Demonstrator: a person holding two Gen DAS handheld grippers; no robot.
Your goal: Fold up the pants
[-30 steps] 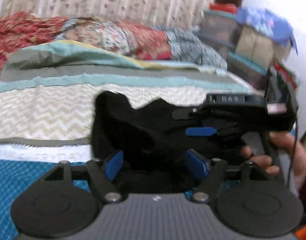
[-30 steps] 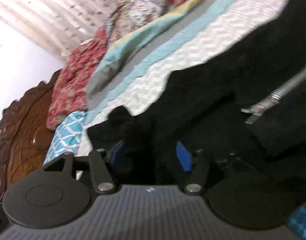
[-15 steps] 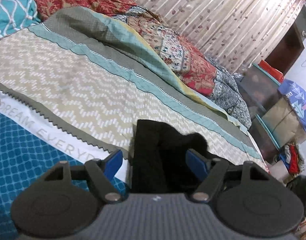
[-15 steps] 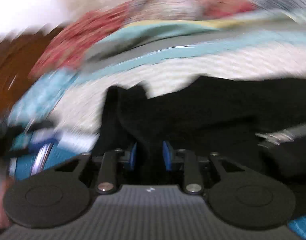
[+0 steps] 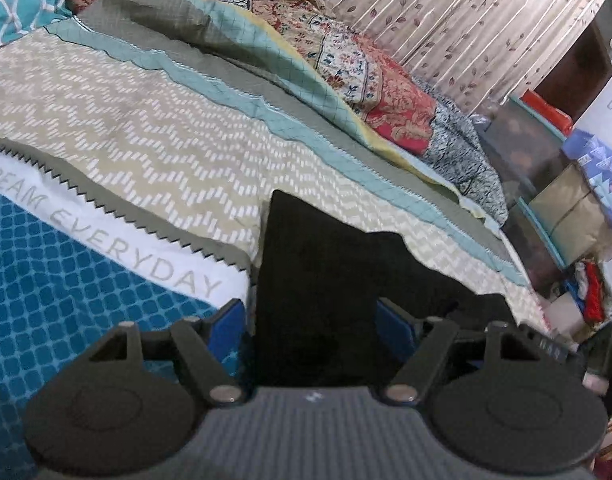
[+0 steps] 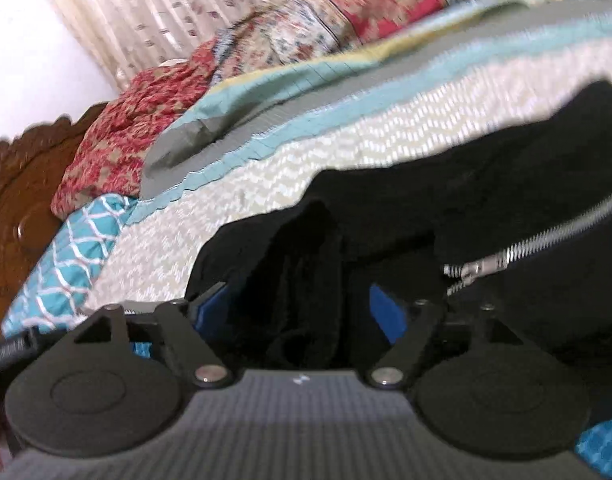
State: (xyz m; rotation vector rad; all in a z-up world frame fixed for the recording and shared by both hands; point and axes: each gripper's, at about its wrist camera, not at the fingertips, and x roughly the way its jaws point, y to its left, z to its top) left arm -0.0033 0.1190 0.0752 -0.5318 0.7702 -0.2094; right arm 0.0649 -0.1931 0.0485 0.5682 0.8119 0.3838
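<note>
Black pants [image 5: 322, 280] lie bunched at lower centre on the bedspread [image 5: 145, 128], zipper [image 6: 518, 252] exposed. Left gripper [image 5: 312, 320] and right gripper [image 6: 297, 308] stand apart around cloth. Folding appears incomplete.

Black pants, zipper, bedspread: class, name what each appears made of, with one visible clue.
Black pants: soft matte cloth, perhaps fleece; it slumps in folds. Zipper: looks metal; silvery, glinting teeth. Bedspread: printed woven cloth, matte, possibly cotton; it creases.
</note>
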